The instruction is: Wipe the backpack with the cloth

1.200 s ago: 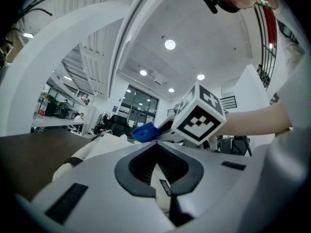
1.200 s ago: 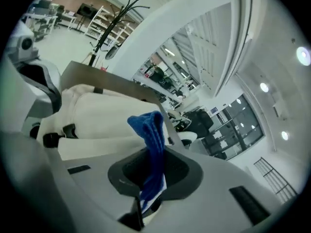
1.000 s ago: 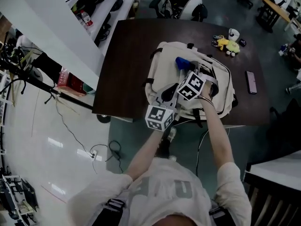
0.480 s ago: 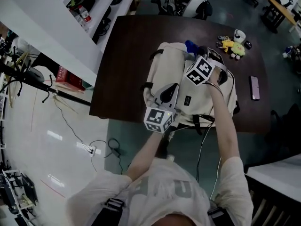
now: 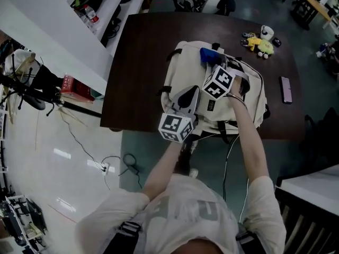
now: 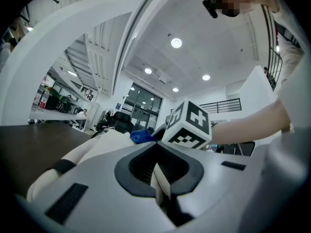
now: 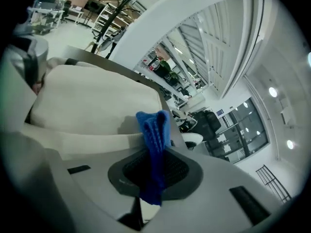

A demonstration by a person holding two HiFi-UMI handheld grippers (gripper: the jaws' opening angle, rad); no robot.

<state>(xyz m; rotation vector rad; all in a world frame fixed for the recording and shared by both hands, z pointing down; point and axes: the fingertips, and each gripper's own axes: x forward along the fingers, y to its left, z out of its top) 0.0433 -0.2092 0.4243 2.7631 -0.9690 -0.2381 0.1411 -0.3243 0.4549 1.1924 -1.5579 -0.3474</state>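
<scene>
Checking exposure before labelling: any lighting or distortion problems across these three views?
Head view: dim overall, the dark table swallows detail, glare streaks on the floor. Left gripper view: strong fisheye, black corners, ceiling lamp blown out. Right gripper view: same fisheye, yet the blue cloth in the right claw reads sharp.

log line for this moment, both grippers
left gripper: shut on backpack fabric | right gripper: shut on blue cloth | cloth at backpack's far end
</scene>
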